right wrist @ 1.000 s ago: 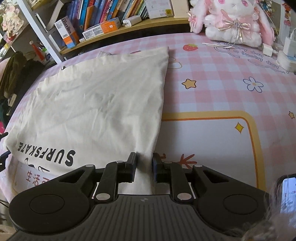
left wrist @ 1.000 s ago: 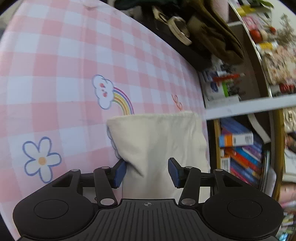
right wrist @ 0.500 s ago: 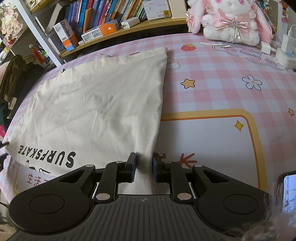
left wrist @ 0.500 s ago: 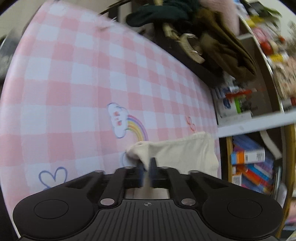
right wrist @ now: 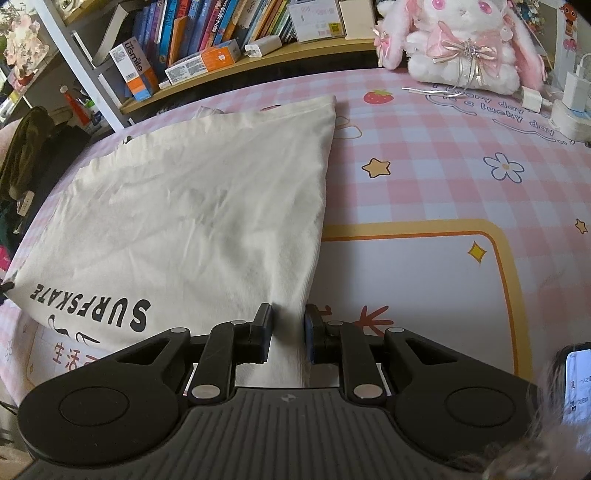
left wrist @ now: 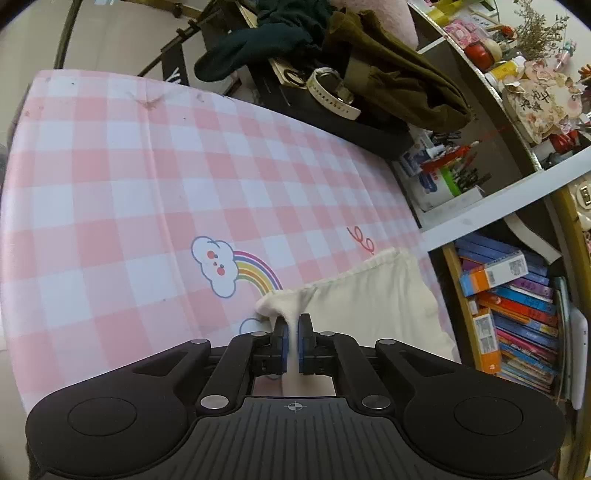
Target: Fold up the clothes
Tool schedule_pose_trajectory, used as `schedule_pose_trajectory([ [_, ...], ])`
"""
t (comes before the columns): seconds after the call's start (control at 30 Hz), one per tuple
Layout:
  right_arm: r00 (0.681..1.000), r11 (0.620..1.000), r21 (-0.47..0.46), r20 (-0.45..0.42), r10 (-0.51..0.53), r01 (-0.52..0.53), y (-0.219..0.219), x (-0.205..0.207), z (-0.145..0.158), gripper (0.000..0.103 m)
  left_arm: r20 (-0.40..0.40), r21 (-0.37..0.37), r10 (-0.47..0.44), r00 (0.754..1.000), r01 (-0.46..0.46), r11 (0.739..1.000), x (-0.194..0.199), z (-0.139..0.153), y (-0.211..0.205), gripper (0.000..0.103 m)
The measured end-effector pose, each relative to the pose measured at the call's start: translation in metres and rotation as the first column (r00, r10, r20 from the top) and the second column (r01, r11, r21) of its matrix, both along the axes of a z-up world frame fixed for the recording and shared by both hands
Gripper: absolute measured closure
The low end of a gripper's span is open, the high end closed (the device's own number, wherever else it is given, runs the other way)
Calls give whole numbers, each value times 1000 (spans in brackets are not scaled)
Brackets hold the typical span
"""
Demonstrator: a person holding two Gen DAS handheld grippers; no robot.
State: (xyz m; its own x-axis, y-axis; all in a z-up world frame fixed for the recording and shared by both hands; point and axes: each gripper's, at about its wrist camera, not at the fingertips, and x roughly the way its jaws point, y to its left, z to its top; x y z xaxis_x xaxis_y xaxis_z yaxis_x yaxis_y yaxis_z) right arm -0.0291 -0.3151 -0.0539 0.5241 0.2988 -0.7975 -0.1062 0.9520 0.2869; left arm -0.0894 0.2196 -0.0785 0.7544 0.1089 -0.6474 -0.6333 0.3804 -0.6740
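A: Left wrist view, item one?
B: Left gripper (left wrist: 293, 325), jaws nearly together and easing apart, a bunched fold of the shirt (left wrist: 373, 295) pinched between the blue pads (left wrist: 282, 338). The cloth is cream; its corner is pulled up off the mat (left wrist: 147, 206) into a small peak just ahead of the pads.

A: Where does the rest lie?
B: Beyond and to the right of the gripper, on the pink checked mat, just beside a cloud-and-rainbow print (left wrist: 232, 267). Its far edge lies near the mat's right border.

A: Surroundings?
B: Shelf of books (left wrist: 517, 317) at right. Dark clothes (left wrist: 332, 48) heaped beyond the mat's far edge, a pale strap (left wrist: 332, 94) on top.

A: Right wrist view?
B: Right gripper (right wrist: 289, 319), jaws narrowly parted, clamped on the shirt's (right wrist: 207, 214) near right edge; cloth fills the gap between the pads (right wrist: 266, 332).

A: Shirt's position there?
B: Spread mostly flat on the mat (right wrist: 443, 177), running away left and up from the gripper. Black lettering reading SURFSKATE (right wrist: 92, 304) faces up near the left edge. The right side forms a straight folded edge.

A: Other entries?
B: Plush rabbit (right wrist: 465, 44) at the far right of the mat; chargers (right wrist: 569, 99) beside it; books (right wrist: 207, 33) on the shelf behind; a phone (right wrist: 576, 380) at the lower right corner.
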Motion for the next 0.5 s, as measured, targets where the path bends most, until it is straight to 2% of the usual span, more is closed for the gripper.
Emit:
schedule_pose_trajectory([
  [0.03,1000,1000,-1,1,2,-2,0,0,0,87,-4,-1,-4,1000,4,1000,1,-1,0,93],
  [0.1,1000,1000,-4,1,6,-6,0,0,0,87,-5,-17,-8,1000,8,1000,0,-4,2,82],
  [0.17,1000,1000,-8,3,7,-7,1,0,1,87,-8,-27,0,1000,0,1000,1,-7,4,76],
  [0.27,1000,1000,-22,5,9,-9,3,0,2,87,17,-47,10,1000,-9,999,-2,-11,5,76],
  [0.37,1000,998,-62,14,-7,8,8,0,5,81,40,-71,7,999,-4,997,-4,-15,7,83],
  [0.4,1000,996,-84,20,-16,18,9,0,7,71,51,-85,-2,999,6,996,-4,-16,8,98],
  [0.43,999,994,-105,26,-26,28,11,-1,8,64,69,-97,-23,997,29,995,-4,-18,10,100],
  [0.5,998,988,-147,46,-39,46,15,-1,14,64,95,-87,-77,992,85,993,-3,-16,13,101],
])
